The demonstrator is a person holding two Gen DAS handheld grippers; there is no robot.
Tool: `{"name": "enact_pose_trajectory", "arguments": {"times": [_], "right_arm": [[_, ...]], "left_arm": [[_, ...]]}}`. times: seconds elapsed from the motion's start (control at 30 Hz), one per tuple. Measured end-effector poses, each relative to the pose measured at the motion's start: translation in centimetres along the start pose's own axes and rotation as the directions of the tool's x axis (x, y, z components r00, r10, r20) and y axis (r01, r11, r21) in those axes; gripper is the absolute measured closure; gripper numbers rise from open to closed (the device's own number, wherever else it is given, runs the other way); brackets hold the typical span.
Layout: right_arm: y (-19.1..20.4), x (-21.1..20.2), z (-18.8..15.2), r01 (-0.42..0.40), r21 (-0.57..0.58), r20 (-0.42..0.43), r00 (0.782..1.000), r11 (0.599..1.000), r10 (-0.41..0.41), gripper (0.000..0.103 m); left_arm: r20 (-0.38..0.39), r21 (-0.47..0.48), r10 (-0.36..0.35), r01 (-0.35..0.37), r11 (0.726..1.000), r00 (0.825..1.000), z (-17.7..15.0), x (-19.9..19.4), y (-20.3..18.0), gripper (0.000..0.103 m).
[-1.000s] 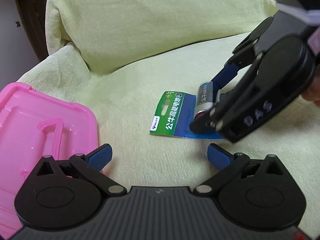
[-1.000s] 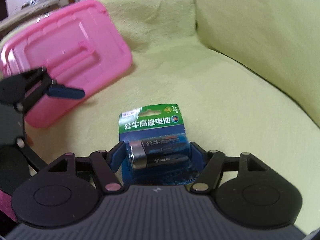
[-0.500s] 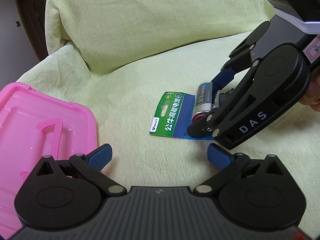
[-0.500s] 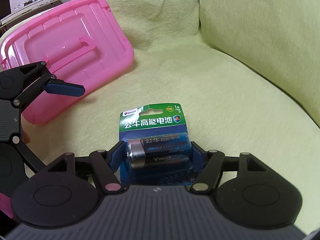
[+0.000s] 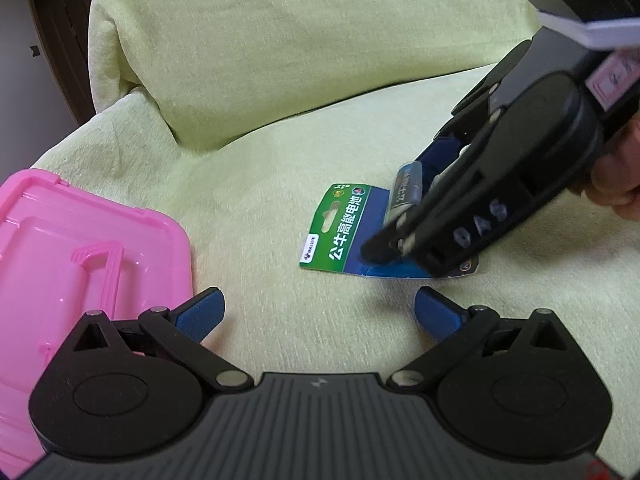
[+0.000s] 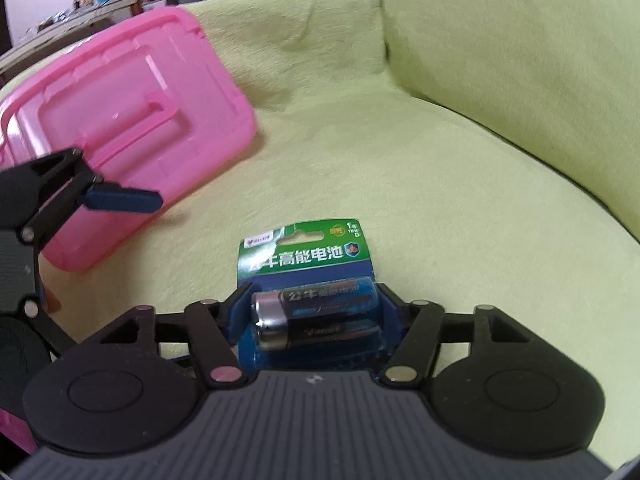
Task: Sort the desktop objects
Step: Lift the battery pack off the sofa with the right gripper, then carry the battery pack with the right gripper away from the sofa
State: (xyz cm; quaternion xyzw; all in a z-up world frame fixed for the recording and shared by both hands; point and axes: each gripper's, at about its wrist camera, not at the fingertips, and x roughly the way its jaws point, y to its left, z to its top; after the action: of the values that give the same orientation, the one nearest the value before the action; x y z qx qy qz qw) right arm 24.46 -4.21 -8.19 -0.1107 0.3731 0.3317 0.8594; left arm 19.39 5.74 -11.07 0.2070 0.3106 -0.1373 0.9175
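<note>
On a pale green sofa seat (image 5: 280, 208), the right gripper (image 6: 314, 312) is pinching a carded battery pack (image 6: 308, 256) by its blister, one blue pad pressing against each end of the battery (image 6: 316, 312) lying crosswise between them. The lower part of the card is disappearing behind the gripper body in the right wrist view, and in the left wrist view the right gripper's black linkage (image 5: 500, 184) is covering most of the battery, leaving only its silver end (image 5: 408, 188) and the card's green header showing. That gripper is blurring with motion there; the raised letters on its arm seem to read "DAS". Part of a hand (image 5: 616, 176) is showing at the frame's right edge, cut off.

The card is reading "公牛高能电池" in white on green, with a small logo panel at one corner too smeared to read; print on the battery itself is repeating "公牛", the rest illegible. Whether the pack is resting on the cushion or is just clear of it cannot be told.

The left gripper (image 5: 318, 312) is hovering with its blue pads spread wide and holding nothing, the pack lying just beyond and to the right of its gap. A pink plastic lidded box (image 5: 80, 264) is sitting at its left, partly cut off by the frame. A cluttered shelf far behind is too blurred to make out.
</note>
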Motion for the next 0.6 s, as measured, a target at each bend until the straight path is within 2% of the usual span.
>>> {"name": "enact_pose_trajectory", "arguments": {"times": [0.1,0.2,0.3,0.4,0.5,0.6], "right_arm": [[-0.7,-0.3,0.1,-0.014,0.044,0.01,1.0,0.999,0.013,0.044],[-1.2,-0.6,0.3,-0.039,0.088,0.027,0.999,0.995,0.037,0.044],[-1.8,-1.4,0.6,-0.109,0.14,0.072,0.992,0.984,0.099,0.044],[-2.1,-2.2,0.9,-0.203,0.19,0.122,0.976,0.961,0.182,0.044],[-1.9,-2.2,1.0,-0.265,0.207,0.117,0.963,0.942,0.245,0.044],[-1.2,-1.7,0.7,-0.266,0.168,0.08,0.964,0.949,0.255,0.044]], "left_arm": [[0.013,-0.011,-0.019,0.019,1.0,1.0,0.0,-0.1,0.1,0.002],[0.025,-0.029,-0.071,0.072,0.997,0.997,0.1,0.0,0.0,0.009],[0.036,-0.051,-0.115,0.117,0.992,0.993,0.3,0.2,0.1,0.019],[0.045,-0.095,-0.157,0.161,0.982,0.987,0.3,0.5,0.4,0.026],[0.061,-0.136,-0.196,0.203,0.97,0.979,0.4,0.7,0.7,0.031],[0.092,-0.154,-0.208,0.22,0.963,0.974,0.6,0.6,0.7,0.031]]}}
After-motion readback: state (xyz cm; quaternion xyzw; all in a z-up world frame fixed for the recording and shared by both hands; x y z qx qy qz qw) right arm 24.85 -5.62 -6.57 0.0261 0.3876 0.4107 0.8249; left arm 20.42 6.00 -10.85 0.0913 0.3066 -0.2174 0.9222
